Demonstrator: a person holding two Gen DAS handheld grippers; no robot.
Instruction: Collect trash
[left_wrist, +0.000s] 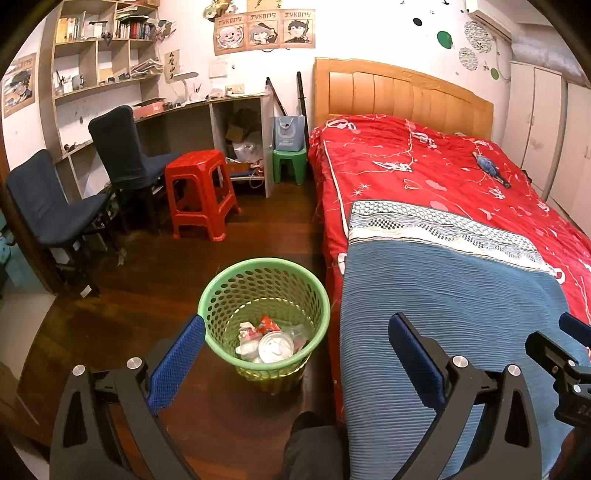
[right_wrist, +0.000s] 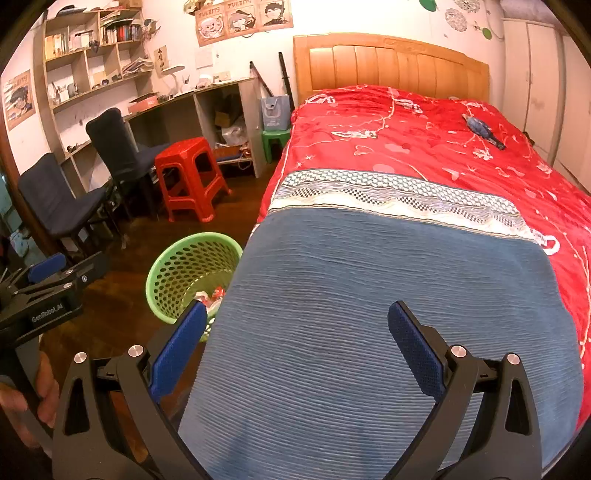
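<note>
Trash sits in the green basket on the floor, just ahead of the left tool and slightly to its left. Both tools gape wide, holding nothing. One dark blue scrap lies far ahead of the right tool on the bed's red quilt; reaching for it risks pinching quilt fabric instead. Both tools point forward and slightly downward, side by side, the right one over the blue blanket.
</note>
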